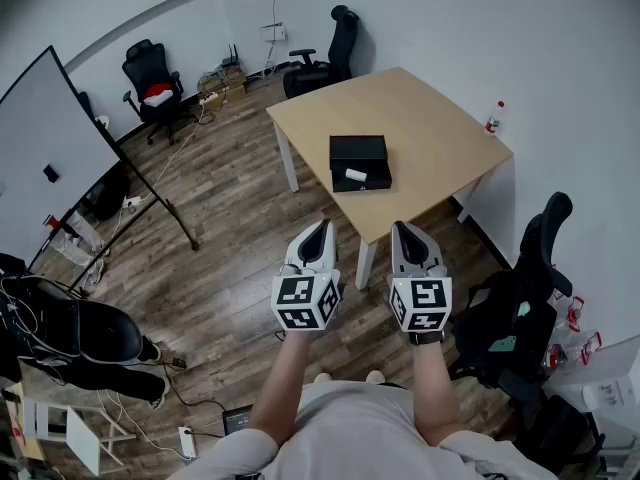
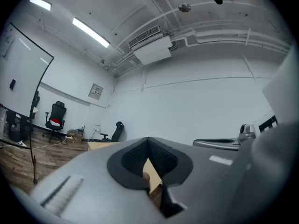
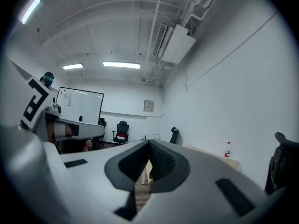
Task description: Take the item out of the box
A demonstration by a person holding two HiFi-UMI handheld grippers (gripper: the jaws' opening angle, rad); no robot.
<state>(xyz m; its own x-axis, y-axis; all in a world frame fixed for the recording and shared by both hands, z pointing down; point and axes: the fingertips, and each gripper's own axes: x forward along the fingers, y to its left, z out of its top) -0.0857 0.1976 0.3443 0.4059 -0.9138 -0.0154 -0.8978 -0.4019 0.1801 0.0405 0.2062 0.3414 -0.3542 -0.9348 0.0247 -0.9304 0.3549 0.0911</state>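
A black box (image 1: 359, 153) lies open in the middle of a light wooden table (image 1: 420, 118). A small white item (image 1: 356, 175) rests in the box's near half. I hold both grippers level, side by side, short of the table's near corner and well apart from the box. My left gripper (image 1: 321, 227) is shut with nothing between its jaws, and its tips meet in the left gripper view (image 2: 148, 140). My right gripper (image 1: 400, 228) is likewise shut and empty (image 3: 149, 143). The tabletop shows only as a sliver behind each gripper's jaws.
A small bottle with a red cap (image 1: 494, 117) stands at the table's far right corner. A black office chair (image 1: 530, 268) stands to the right of the table, and two more (image 1: 152, 83) by the back wall. A whiteboard on a stand (image 1: 60, 148) is at the left. Cables lie on the wood floor.
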